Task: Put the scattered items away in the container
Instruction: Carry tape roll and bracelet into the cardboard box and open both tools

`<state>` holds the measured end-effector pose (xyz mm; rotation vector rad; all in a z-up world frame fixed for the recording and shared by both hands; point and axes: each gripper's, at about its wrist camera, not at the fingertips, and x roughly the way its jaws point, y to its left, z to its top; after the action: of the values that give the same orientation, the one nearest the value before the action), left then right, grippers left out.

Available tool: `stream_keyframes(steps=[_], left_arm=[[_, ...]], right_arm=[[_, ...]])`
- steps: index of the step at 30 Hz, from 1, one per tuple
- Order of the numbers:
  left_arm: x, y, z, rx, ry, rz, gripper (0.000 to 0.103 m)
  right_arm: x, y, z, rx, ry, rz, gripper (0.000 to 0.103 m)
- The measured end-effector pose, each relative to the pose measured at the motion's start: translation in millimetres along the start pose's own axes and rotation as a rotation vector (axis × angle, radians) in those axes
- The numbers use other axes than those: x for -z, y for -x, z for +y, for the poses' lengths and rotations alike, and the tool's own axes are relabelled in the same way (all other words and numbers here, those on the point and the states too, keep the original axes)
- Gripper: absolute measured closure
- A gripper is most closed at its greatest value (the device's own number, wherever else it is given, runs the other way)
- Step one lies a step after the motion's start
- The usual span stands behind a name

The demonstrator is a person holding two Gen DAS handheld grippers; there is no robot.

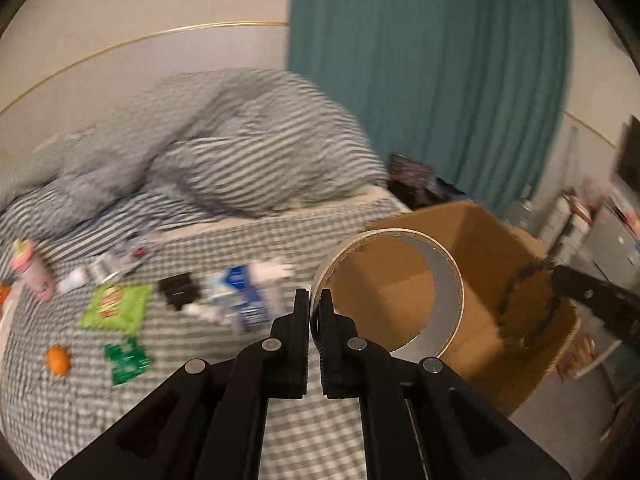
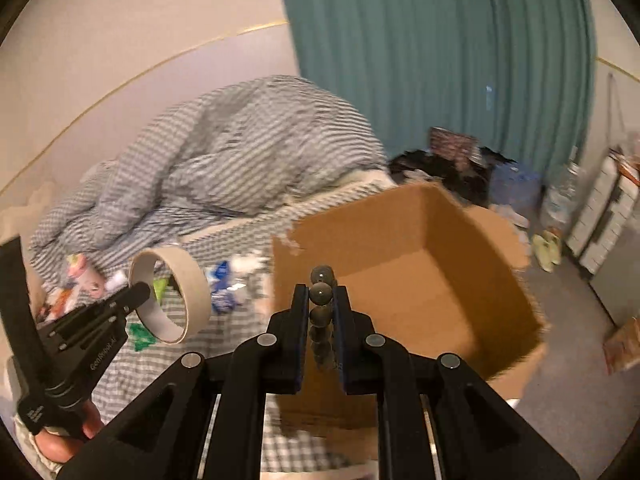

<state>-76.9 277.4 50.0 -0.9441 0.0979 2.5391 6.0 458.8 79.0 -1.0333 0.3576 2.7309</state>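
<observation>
My left gripper [image 1: 315,300] is shut on the rim of a roll of tape [image 1: 448,276] and holds it in the air beside the open cardboard box [image 1: 516,260]. The roll also shows in the right wrist view [image 2: 192,280], left of the box [image 2: 420,292]. My right gripper [image 2: 321,294] is shut on a string of dark beads [image 2: 321,294] and holds it over the box's near wall. In the left wrist view the beads [image 1: 520,296] hang over the box from the right gripper [image 1: 560,276]. Loose items lie on the checked bed [image 1: 300,432].
On the bed lie a green packet [image 1: 114,306], a smaller green packet [image 1: 126,360], an orange fruit [image 1: 58,360], a black item [image 1: 180,292], a blue and white pack [image 1: 244,296] and a pink bottle [image 1: 34,276]. A striped duvet [image 1: 224,148] is heaped behind. A teal curtain [image 2: 440,52] hangs beyond.
</observation>
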Motion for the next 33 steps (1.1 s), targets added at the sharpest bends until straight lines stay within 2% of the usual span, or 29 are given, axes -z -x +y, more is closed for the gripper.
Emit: stream_keyframes(steps=[5,9,13,14,15,16,17,18,19,21,25,29,33], left_arm=[[-2,-35,-56,0.069,-0.062,0.065,0.100],[-1,-63,-84,0.043,-0.100,0.112,0.100],[7,-88,-92,0.023,-0.112,0.152,0.097],[10,-92,-94,0.020,-0.118,0.162,0.088],[12,-98,-96,0.026,-0.132,0.187,0.078],[12,-101,-98,0.018,-0.143,0.207,0.045],[13,-102,-99,-0.014,-0.150,0.210,0.015],[13,-101,-97,-0.081,-0.153,0.182,0.008],[13,-96,-95,-0.128,-0.157,0.139,0.002],[12,-89,-90,-0.125,-0.159,0.105,0.002],[11,-76,-73,-0.148,-0.112,0.093,0.001],[15,-63,-53,-0.199,-0.094,0.090,0.000],[18,-51,-28,-0.212,-0.053,0.091,0.000]], right_arm=[[3,-19,-41,0.039,-0.030,0.036,0.092],[7,-36,-64,0.039,-0.053,0.071,0.092],[12,-55,-77,0.039,-0.060,0.104,0.092],[12,-58,-80,0.041,-0.060,0.111,0.091],[13,-64,-82,0.050,-0.053,0.129,0.079],[16,-70,-81,0.067,-0.039,0.156,0.059],[19,-74,-80,0.097,-0.026,0.175,0.013],[21,-74,-81,0.140,-0.018,0.167,0.005],[23,-71,-83,0.175,-0.019,0.143,0.005],[24,-69,-89,0.165,-0.044,0.128,0.005],[27,-68,-94,0.141,-0.071,0.131,0.005],[29,-63,-82,0.130,-0.075,0.126,0.005],[29,-55,-64,0.123,-0.058,0.114,0.005]])
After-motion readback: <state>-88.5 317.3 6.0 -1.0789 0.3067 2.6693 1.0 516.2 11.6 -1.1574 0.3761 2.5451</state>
